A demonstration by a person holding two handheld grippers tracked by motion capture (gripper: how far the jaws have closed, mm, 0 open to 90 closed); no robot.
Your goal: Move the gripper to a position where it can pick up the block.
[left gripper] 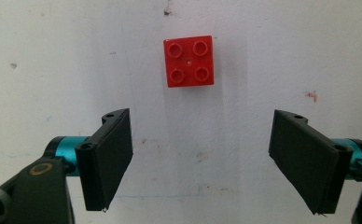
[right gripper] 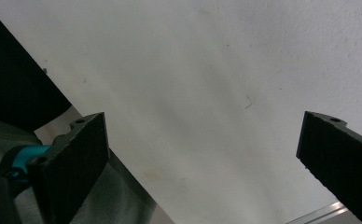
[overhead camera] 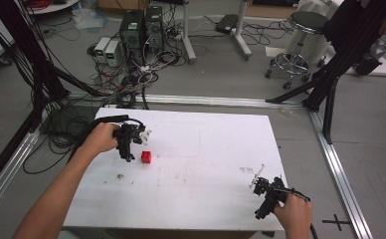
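Note:
A small red brick (overhead camera: 146, 157) with four studs lies alone on the white table (overhead camera: 206, 149), left of centre. My left gripper (overhead camera: 130, 149) hovers just to its left, pointing down. In the left gripper view the red brick (left gripper: 189, 61) lies flat ahead of the jaws, and my left gripper (left gripper: 200, 161) stands open with bare table between its pads. My right gripper (overhead camera: 258, 183) is held near the table's front right corner. In the right gripper view my right gripper (right gripper: 202, 163) is wide open over bare white tabletop near the table's edge.
Faint smudges (overhead camera: 119, 176) mark the table surface. Behind the table lie tangled cables and computer towers (overhead camera: 141, 30), a stool (overhead camera: 300, 40) and black tripod legs (overhead camera: 330, 84). Aluminium rails (overhead camera: 340, 174) run along the floor on the right.

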